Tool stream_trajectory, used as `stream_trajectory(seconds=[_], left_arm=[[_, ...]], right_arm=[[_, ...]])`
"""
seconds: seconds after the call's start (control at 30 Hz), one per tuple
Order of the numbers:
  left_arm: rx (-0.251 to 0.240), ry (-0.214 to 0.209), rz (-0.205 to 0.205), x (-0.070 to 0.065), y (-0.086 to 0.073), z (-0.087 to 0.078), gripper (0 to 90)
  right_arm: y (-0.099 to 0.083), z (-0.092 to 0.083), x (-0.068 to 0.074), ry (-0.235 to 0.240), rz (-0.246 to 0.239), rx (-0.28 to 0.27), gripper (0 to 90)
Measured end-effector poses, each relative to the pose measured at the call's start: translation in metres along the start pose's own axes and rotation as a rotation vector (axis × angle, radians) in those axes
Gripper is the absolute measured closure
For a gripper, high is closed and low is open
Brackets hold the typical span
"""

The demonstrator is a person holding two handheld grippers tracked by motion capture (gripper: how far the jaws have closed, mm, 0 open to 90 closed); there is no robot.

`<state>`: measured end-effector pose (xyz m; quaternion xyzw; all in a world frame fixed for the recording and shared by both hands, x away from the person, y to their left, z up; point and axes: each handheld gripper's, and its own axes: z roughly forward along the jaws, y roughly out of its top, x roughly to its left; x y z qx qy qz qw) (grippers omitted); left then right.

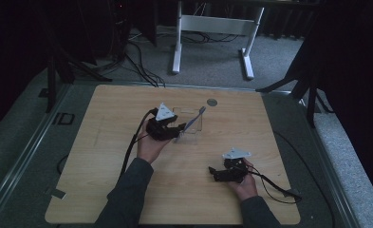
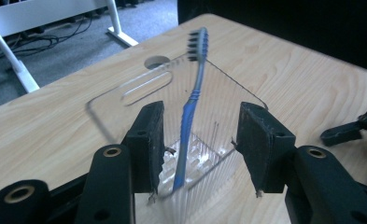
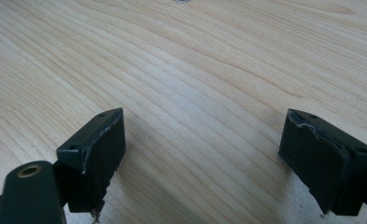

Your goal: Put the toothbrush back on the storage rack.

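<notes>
A blue toothbrush [image 2: 193, 100] with dark bristles stands tilted in a clear plastic holder [image 2: 139, 88] near the middle of the wooden table [image 1: 127, 190]. My left gripper [image 2: 202, 140] is open, one jaw on each side of the brush handle at the holder's near wall, with neither pad touching the handle. In the high view the left gripper [image 1: 179, 129] sits just left of the holder [image 1: 190, 126], and the toothbrush [image 1: 194, 119] leans to the right. My right gripper [image 3: 202, 140] is open over bare wood, and it rests at the table's front right [image 1: 215, 173].
A round grommet hole [image 1: 212, 101] lies in the table behind the holder. A white desk frame [image 1: 212, 28] and cables on the floor are beyond the far edge. A dark strut [image 1: 312, 90] stands off the right corner.
</notes>
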<state>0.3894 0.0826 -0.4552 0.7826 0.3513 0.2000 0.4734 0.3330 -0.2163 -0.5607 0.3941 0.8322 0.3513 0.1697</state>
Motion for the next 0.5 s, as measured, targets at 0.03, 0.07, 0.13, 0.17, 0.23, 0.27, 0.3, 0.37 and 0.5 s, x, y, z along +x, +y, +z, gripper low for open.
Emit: stream_trajectory(seconds=[0.03, 0.07, 0.13, 0.17, 0.23, 0.27, 0.3, 0.37, 0.5], left_arm=[[-0.008, 0.003, -0.017, 0.002, -0.003, -0.005, 50.9], [-0.014, -0.002, -0.037, 0.004, -0.006, -0.009, 50.8], [-0.017, 0.000, -0.063, 0.008, -0.012, -0.016, 50.8], [-0.014, 0.000, -0.075, 0.009, -0.016, -0.018, 50.7], [0.005, 0.009, -0.086, 0.011, -0.026, -0.021, 49.5], [0.012, 0.011, -0.091, 0.012, -0.029, -0.022, 49.0], [0.017, 0.013, -0.094, 0.014, -0.033, -0.022, 49.0], [0.017, 0.037, -0.102, 0.016, -0.041, -0.025, 49.7], [0.059, 0.076, -0.095, 0.021, -0.058, -0.028, 48.4]], right_arm=[[0.000, 0.000, 0.000, 0.000, -0.001, 0.000, 14.1], [0.000, 0.000, 0.000, 0.000, -0.001, 0.000, 14.1], [0.000, 0.000, 0.000, 0.001, 0.001, 0.001, 14.1], [0.000, 0.000, 0.000, 0.001, 0.001, 0.001, 14.1], [0.000, 0.000, 0.000, 0.000, 0.000, 0.002, 14.1], [0.000, 0.000, 0.000, 0.000, 0.000, 0.001, 14.1], [0.000, 0.000, 0.000, 0.000, 0.000, 0.000, 14.1], [0.000, 0.000, 0.000, 0.000, 0.000, 0.000, 14.1], [0.000, 0.000, 0.000, 0.000, -0.003, -0.002, 14.1]])
